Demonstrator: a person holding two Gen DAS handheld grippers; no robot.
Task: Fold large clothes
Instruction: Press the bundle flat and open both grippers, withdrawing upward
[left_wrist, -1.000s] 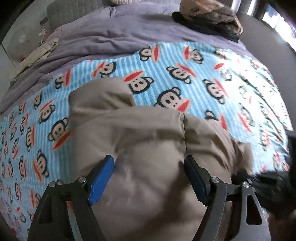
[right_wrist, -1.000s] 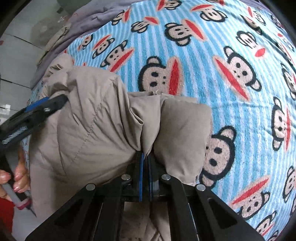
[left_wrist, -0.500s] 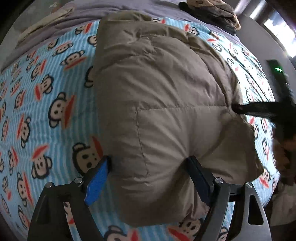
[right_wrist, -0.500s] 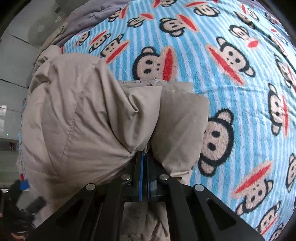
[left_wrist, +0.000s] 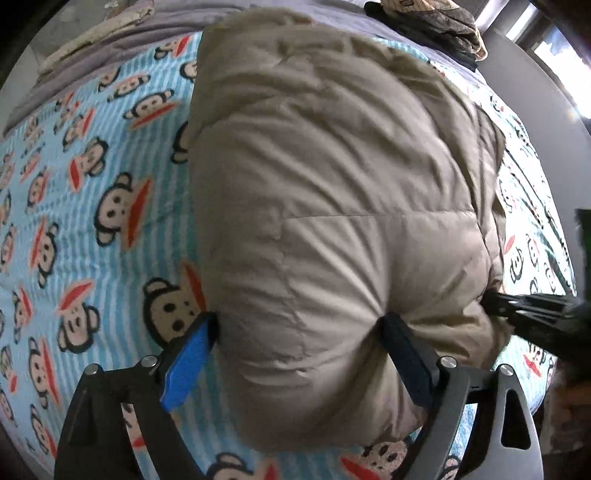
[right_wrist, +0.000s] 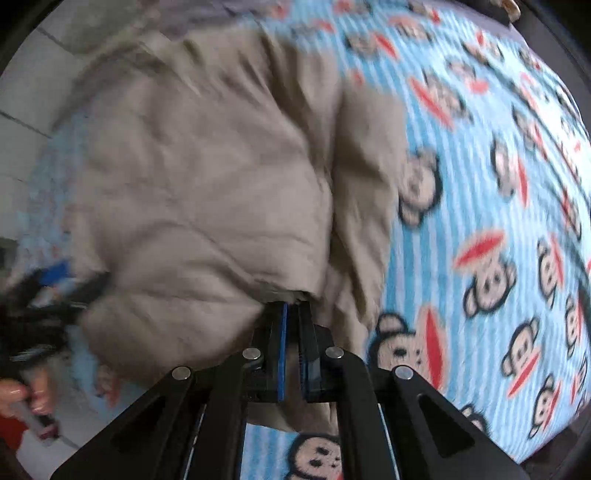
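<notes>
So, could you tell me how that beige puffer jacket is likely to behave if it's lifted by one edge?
The beige puffer jacket looks puffy and quilted, so probably light for its bulk. It is soft and creased, so it would likely sag and unfold from the right claw, which pinches only a thin edge. Its smooth shell may slip.

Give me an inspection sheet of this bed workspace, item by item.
Surface: blue striped monkey-print blanket over a grey duvet.
Job's things: beige puffer jacket, bundled on the blanket.
Clutter: pile of dark clothes at the far edge; pale cloth on the duvet.
Grippers: left tongs wide, jaws just opening, straddling the jacket's near bulge; right tongs shut on the jacket's edge.
Cables: nothing seen.
Surroundings: pale tiled floor; bright window.
</notes>
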